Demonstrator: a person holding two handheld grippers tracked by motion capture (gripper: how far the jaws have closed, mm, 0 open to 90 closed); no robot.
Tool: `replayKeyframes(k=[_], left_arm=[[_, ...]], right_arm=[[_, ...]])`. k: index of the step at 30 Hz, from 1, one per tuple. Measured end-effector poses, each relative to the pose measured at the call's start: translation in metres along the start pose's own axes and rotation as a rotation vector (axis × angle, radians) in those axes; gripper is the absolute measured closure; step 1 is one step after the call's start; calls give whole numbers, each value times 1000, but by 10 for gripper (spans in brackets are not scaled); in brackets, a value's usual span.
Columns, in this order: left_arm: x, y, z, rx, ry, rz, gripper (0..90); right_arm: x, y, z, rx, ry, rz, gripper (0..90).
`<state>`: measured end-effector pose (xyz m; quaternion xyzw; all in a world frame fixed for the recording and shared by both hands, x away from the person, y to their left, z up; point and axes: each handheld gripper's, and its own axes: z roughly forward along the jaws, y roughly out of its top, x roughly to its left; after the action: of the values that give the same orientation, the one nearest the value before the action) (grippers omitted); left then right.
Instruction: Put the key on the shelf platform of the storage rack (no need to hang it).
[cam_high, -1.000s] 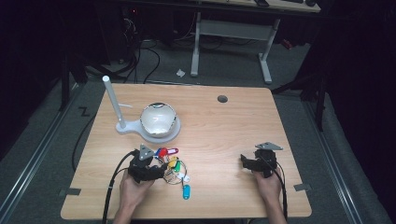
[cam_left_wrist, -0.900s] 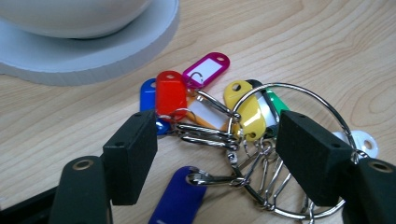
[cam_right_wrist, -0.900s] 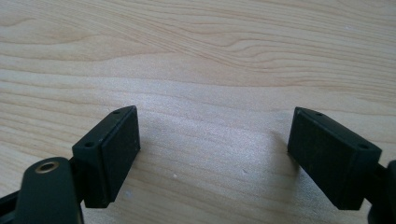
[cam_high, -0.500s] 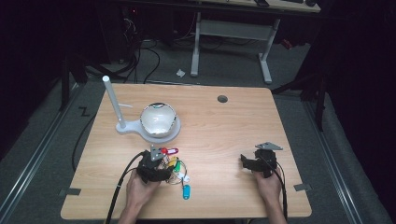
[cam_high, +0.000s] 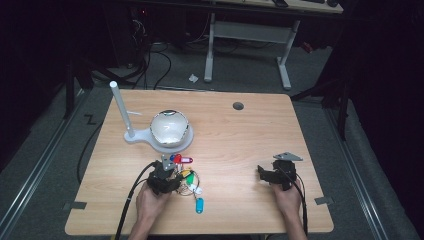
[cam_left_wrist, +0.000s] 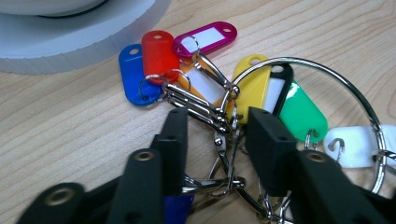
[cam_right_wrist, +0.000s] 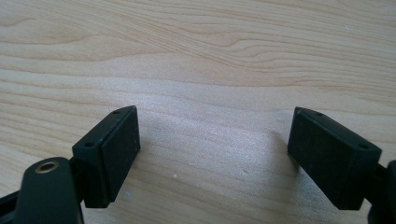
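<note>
On the bench, the left gripper is straddling loose, jangly keys, jaws spread around their clips. Tags look slippery; the ring seems the firmest hold. The right gripper is resting spread, holding nothing.

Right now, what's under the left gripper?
The left gripper straddles silver clips of the key tag bunch; a blue tag peeks below one jaw. Whatever lies beneath the jaws themselves is covered.

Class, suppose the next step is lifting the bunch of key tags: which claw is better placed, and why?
Left. The left claw is open, its jaws straddling the metal clips of the key tags. The right claw is open over bare table, far off to the side.
</note>
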<state>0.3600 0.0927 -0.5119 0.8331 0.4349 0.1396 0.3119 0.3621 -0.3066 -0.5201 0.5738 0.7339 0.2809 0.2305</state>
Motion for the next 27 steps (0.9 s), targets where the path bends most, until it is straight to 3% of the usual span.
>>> replayKeyframes(k=[6,10,27], left_arm=[[0,3,1,8,2,-3,770],[3,4,1,14,-17,-24,787],[6,4,-10,-45,-43,-14,837]], right_arm=[[0,0,0,0,0,0,170],[0,0,0,0,0,0,170],[0,0,0,0,0,0,170]])
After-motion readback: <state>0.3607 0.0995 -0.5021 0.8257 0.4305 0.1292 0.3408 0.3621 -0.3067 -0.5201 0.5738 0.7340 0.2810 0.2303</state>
